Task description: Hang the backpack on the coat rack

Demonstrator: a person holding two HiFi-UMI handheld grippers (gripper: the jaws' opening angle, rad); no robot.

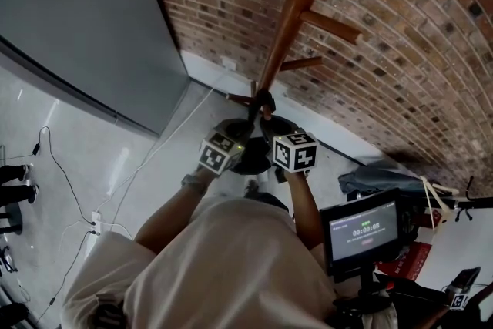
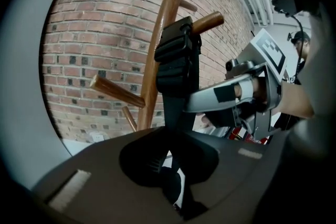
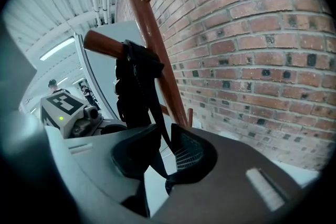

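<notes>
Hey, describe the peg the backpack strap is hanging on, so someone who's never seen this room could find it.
Against the brick wall stands a wooden coat rack with pegs slanting up off its pole. The peg you want sits partway up, and unlike its bare neighbours it has a black strap looped over it.

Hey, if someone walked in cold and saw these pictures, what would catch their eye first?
The tall wooden coat rack against the red brick wall, centre of the head view. A black strap is draped over one peg, running down between the jaws of the left claw and the right claw, both held close under it.
</notes>
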